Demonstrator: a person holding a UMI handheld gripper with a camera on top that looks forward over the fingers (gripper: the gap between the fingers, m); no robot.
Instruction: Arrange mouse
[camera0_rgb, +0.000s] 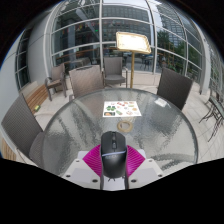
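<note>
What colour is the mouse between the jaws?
Black, seen in the gripper view: mouse on the glass table.

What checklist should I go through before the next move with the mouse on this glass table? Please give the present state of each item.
1. Mouse is between the fingers: ok, it sits between the two pink pads.
2. Gripper is firmly closed on the mouse: cannot tell, the contact at each side is not clear.
3. Mouse is supported: cannot tell whether it rests on the round glass table or is lifted.
4. Free table surface ahead: ok, bare glass lies between the mouse and the paper sheet.
5. Paper sheet is out of the way: ok, it lies well beyond the fingers.
6. Chairs clear of the tabletop: ok, they stand around it.
</note>
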